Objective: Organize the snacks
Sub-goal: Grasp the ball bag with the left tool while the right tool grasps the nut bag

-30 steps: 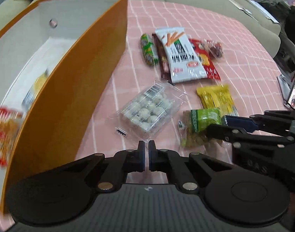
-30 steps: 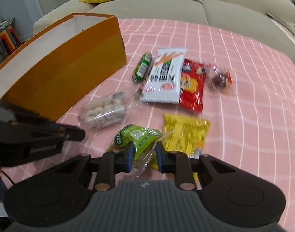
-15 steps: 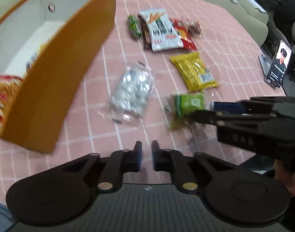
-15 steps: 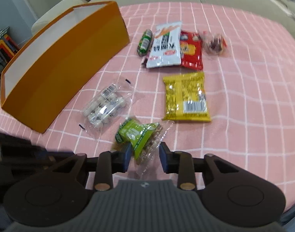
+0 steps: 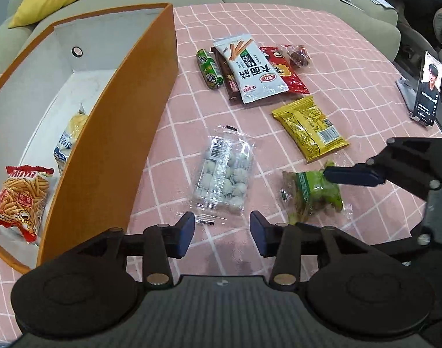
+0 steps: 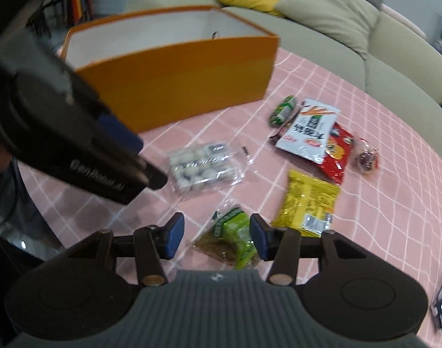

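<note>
Snacks: the orange box (image 5: 113, 133) at the frame's left held two packets (image 5: 22, 200), while seven lay outside on the pink cloth (image 5: 336, 66). Both the left gripper (image 5: 222, 233) and right gripper (image 6: 216, 235) were spreading, pinching nothing; the green packet (image 6: 235, 232) lay between the right one's fingers.

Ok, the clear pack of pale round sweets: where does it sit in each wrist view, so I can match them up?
Left wrist: the clear pack lies mid-frame on the pink cloth, just beyond the opening left gripper, nothing between its pads.
Right wrist: the pack sits left of centre, beside the blurred left gripper's tip.
Shared landmark: the orange box, and the green packet next to the pack.
</note>
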A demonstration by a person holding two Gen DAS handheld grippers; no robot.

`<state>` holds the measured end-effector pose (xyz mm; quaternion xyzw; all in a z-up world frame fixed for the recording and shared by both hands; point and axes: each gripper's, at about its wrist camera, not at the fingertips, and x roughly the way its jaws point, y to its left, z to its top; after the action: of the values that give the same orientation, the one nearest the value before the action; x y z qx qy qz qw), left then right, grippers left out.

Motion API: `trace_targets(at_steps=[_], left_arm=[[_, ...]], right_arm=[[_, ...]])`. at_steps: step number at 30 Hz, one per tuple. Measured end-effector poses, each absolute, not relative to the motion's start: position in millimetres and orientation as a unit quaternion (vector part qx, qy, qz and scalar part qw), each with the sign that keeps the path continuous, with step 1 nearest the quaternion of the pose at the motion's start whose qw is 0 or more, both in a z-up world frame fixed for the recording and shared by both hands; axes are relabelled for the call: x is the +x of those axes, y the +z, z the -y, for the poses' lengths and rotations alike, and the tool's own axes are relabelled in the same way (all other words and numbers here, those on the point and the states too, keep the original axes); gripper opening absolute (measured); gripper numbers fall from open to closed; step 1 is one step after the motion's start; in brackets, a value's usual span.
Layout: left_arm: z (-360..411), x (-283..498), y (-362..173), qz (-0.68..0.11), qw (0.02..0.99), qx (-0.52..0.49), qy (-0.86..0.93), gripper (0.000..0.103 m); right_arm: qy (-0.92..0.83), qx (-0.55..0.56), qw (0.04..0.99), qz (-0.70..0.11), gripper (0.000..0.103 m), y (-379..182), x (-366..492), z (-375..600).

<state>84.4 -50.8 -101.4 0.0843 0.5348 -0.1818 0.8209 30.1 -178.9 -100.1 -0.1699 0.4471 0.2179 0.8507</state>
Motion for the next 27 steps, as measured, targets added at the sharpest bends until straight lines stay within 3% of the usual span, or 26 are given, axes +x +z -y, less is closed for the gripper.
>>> trace_targets(at_steps=[4,11,17,27], left_arm=[[51.1,84.3,-102.5,-0.530,0.823,0.090,-0.184,0.054],[57.9,93.7,-105.0,-0.512,0.833,0.109,-0.181,0.071],[67.2,108.0,-116.0,-0.507,0.833,0.133,-0.179,0.076],[81.2,121.1,-136.4,-0.517,0.817,0.165,-0.194,0.084]], right_arm=[[0.217,-0.188,0.854,-0.434,0.061,-105.7,34.6,174.2],[0.194,-0.255,0.848,-0.421,0.067,-120.8,37.8,172.8],[0.164,-0.239,0.856,-0.428,0.044,-122.2,51.6,188.3],[0.170,-0.170,0.865,-0.441,0.030,-119.3,58.7,202.8]])
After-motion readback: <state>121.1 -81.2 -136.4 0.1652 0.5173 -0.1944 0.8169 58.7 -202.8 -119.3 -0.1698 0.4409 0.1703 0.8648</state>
